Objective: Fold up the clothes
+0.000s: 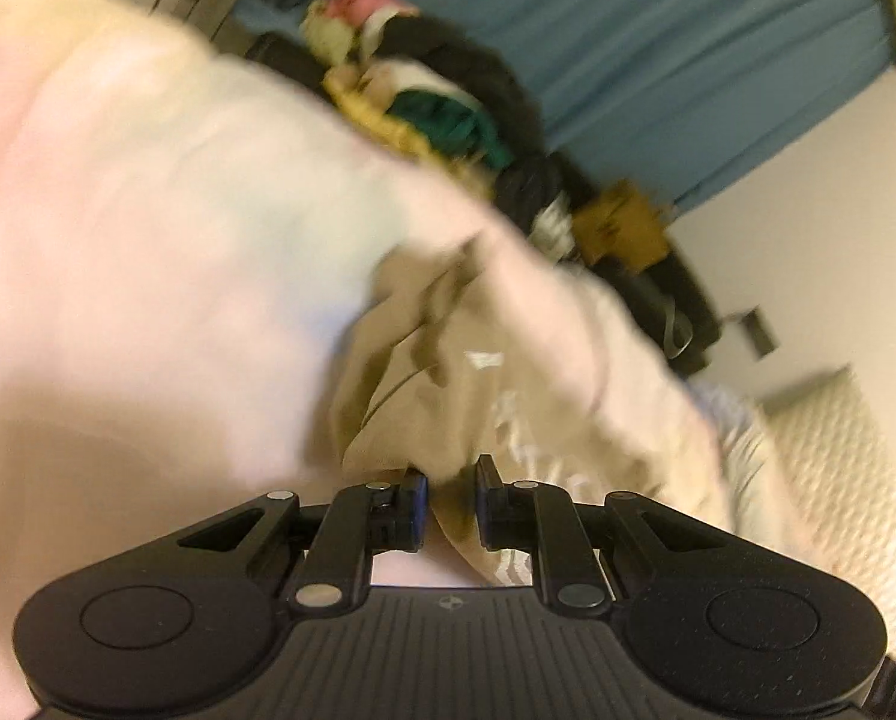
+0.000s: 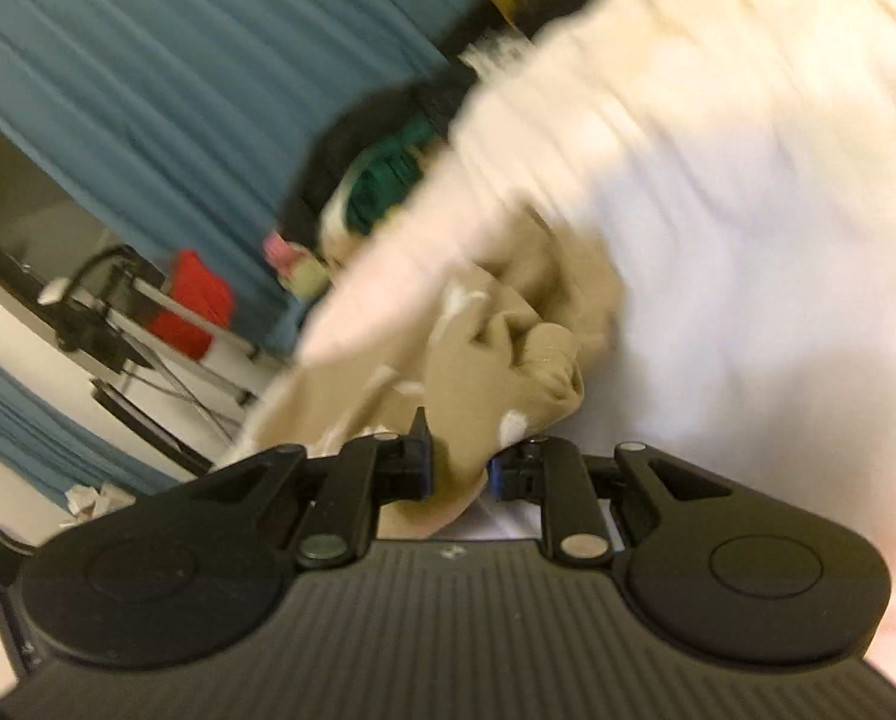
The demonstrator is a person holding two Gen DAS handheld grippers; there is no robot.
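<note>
A tan garment with white print [image 1: 448, 372] lies bunched on a pale pink-white sheet [image 1: 147, 240]. My left gripper [image 1: 451, 501] is shut on a fold of the tan garment, the cloth pinched between its two fingers. In the right wrist view my right gripper [image 2: 458, 467] is shut on another bunched part of the same tan garment [image 2: 496, 360], which rises in a lump just ahead of the fingers. Both views are blurred by motion. The rest of the garment's shape is hidden in its own folds.
A heap of mixed clothes [image 1: 448, 114], dark, green, yellow and pink, lies beyond the sheet. Blue curtains [image 1: 688, 42] hang behind. A brown cardboard box [image 1: 622, 228] sits by the heap. A red object [image 2: 195, 306] and black stand [image 2: 105, 312] are at the left.
</note>
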